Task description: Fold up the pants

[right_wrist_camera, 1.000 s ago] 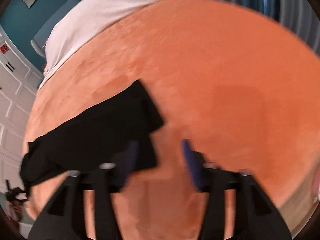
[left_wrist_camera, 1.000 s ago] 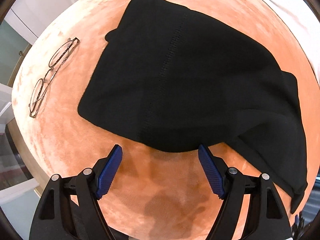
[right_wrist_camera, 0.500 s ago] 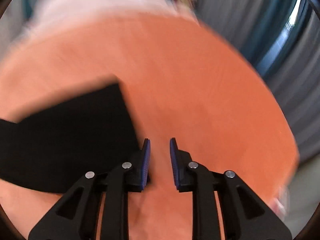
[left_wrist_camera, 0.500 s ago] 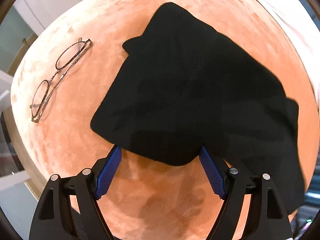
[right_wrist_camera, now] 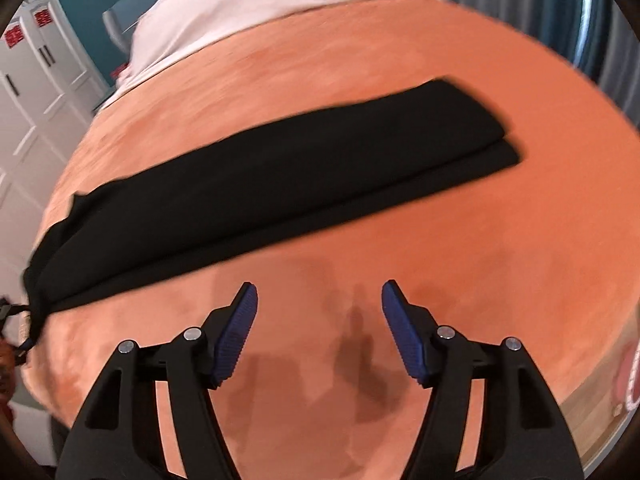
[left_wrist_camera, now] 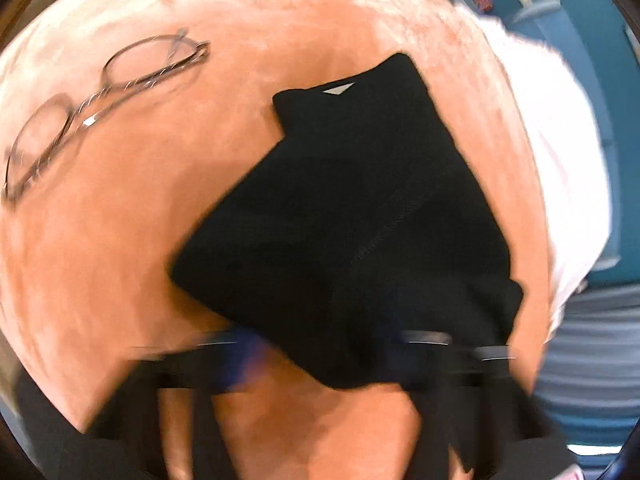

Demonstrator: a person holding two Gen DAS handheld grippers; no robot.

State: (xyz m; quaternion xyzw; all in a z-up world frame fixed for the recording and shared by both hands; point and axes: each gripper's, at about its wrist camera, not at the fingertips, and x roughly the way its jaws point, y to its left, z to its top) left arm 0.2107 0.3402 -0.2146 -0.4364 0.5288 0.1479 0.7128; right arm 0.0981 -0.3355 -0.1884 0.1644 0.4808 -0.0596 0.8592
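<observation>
- Right tongs (right_wrist_camera: 319, 330), jaws opening with nothing between them, hover above the orange plush bed cover (right_wrist_camera: 440, 240).
- Left tongs (left_wrist_camera: 320, 354), blurred, are clamped on the near edge of the folded black fabric pants (left_wrist_camera: 360, 216).
- Beyond the right tongs, the pants lie as a long band across the bed.

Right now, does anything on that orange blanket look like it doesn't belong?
Yes: a pair of eyeglasses lies on the orange blanket, up and to the left of the black pants and apart from them. It has nothing to do with folding and could be swept or pressed if the cloth swings that way.
</observation>
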